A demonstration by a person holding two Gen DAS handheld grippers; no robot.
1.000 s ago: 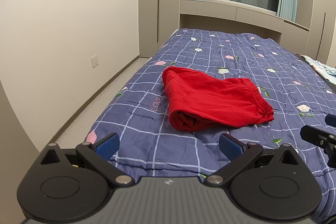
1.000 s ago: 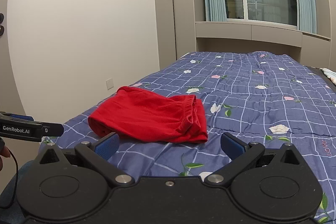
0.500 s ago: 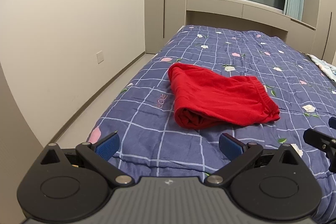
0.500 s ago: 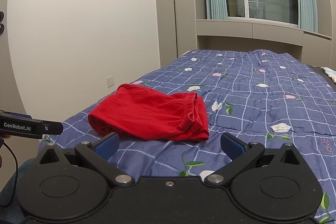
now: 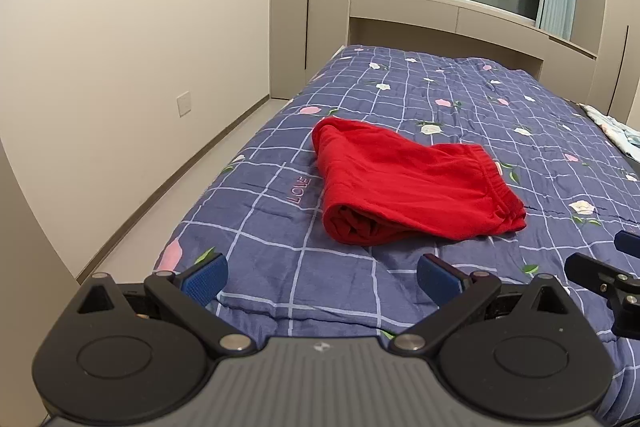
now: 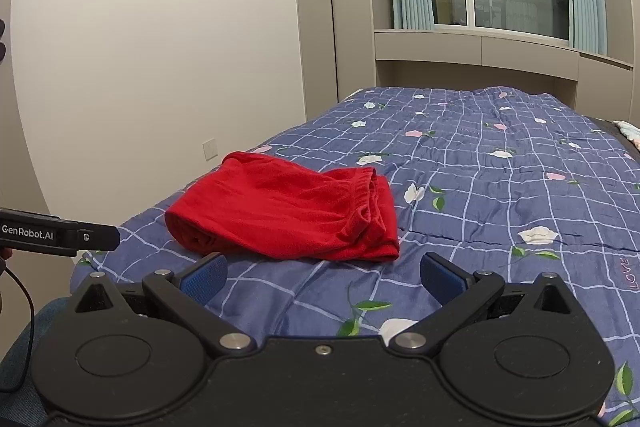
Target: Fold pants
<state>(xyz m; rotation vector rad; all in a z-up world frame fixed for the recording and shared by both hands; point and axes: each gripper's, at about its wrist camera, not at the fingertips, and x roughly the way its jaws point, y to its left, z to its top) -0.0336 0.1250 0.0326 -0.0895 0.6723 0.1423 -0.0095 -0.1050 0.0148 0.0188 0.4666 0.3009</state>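
Lying folded near the bed's [image 5: 280,267] front-left corner, red pants [image 5: 412,183] face both empty, wide-open claws, left claw [image 5: 322,277] nearer, right claw [image 6: 322,277] alongside.

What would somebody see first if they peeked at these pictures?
The bright red pants jump out first, folded into a bundle on the blue flowered quilt near the bed's left side. Next come the two black tongs, left and right, both open and empty just short of the pants.

left gripper [image 5: 322,279] pulled back and tilted up since 1 s ago, red pants [image 5: 408,187] now further from its fingers, right gripper [image 6: 322,277] backed off slightly
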